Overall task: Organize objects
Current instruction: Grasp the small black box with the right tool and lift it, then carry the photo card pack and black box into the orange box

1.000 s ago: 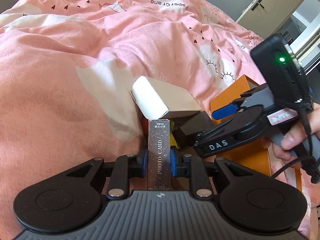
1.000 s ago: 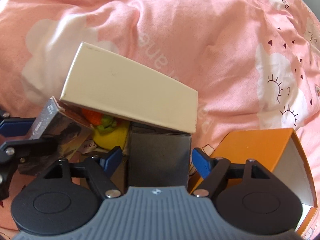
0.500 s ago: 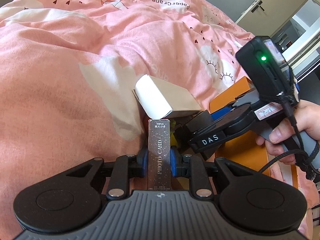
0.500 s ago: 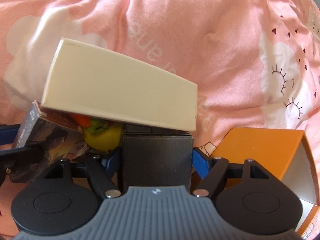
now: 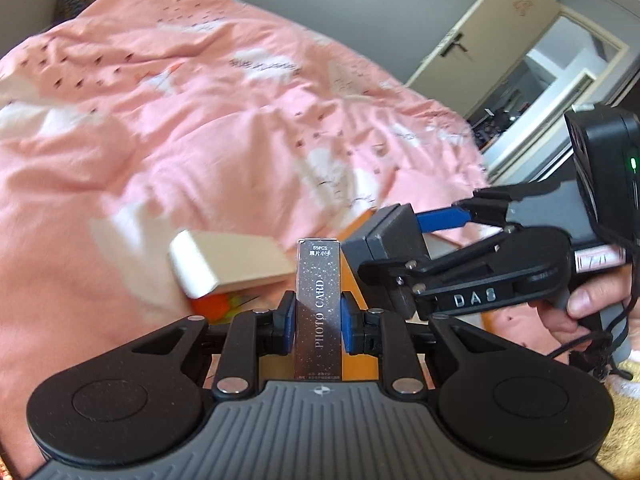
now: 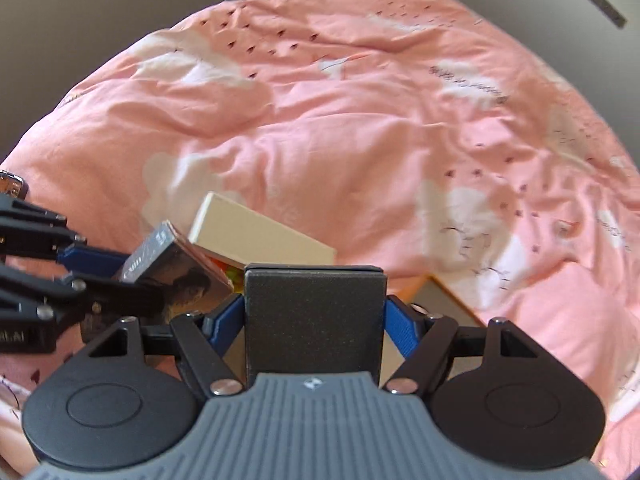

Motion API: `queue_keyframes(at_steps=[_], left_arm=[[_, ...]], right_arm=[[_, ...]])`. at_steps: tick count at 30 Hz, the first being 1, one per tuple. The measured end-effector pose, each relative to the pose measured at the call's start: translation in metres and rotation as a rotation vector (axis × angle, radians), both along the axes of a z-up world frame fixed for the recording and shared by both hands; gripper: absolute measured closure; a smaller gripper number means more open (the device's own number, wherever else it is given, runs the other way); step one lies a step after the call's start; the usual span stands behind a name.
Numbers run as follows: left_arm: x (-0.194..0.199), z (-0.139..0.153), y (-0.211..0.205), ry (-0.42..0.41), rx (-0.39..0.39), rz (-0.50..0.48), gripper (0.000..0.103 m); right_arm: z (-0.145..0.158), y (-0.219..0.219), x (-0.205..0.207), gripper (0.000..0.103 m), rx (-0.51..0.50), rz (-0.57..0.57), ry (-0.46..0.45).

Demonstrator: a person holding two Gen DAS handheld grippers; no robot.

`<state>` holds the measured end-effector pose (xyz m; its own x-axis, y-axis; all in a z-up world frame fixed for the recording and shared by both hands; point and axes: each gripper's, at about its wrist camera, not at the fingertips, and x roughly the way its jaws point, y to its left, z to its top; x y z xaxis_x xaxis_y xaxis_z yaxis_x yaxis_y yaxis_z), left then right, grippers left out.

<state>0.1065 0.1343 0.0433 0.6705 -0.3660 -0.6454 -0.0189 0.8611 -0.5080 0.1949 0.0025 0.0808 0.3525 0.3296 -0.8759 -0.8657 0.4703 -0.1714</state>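
Gripping a slim silver photo card box (image 5: 319, 304) upright between its blue pads, the left claw (image 5: 319, 316) is pressed tight on the box's narrow sides, above a bed with a pink quilt (image 5: 200, 120). To its right, the right claw (image 6: 315, 312) pinches a black box (image 6: 315, 316) across its width, its blue fingers (image 6: 396, 326) flat against both sides. A person's hand (image 5: 576, 308) holds the right claw's handle at the right edge of the left wrist view. On the quilt beyond both claws lies a cream box (image 6: 260, 236), tilted and resting over something orange and yellow that is mostly hidden. Just right of it, an orange box (image 6: 444, 300) shows one corner behind the black box. A door (image 5: 492, 28) stands at the far right of the room.
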Motion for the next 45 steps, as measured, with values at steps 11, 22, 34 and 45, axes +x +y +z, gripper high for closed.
queue_keyframes(at_steps=[11,22,34,45], left_arm=[[0.095,-0.022,-0.131,0.096,0.049,-0.202,0.078],[0.134,-0.082,-0.19,0.285,0.204,-0.175,0.078],[0.137,-0.102,-0.208,0.369,0.325,-0.199,0.075],[0.126,-0.08,-0.228,0.284,0.596,-0.339,0.07]], right_arm=[[-0.027,-0.13,0.037,0.027,-0.065,-0.118,-0.078],[-0.074,-0.168,0.058,0.027,-0.03,-0.079,0.001],[-0.086,-0.172,0.058,0.027,-0.035,-0.056,0.014],[-0.086,-0.166,0.056,0.027,-0.057,-0.012,-0.005]])
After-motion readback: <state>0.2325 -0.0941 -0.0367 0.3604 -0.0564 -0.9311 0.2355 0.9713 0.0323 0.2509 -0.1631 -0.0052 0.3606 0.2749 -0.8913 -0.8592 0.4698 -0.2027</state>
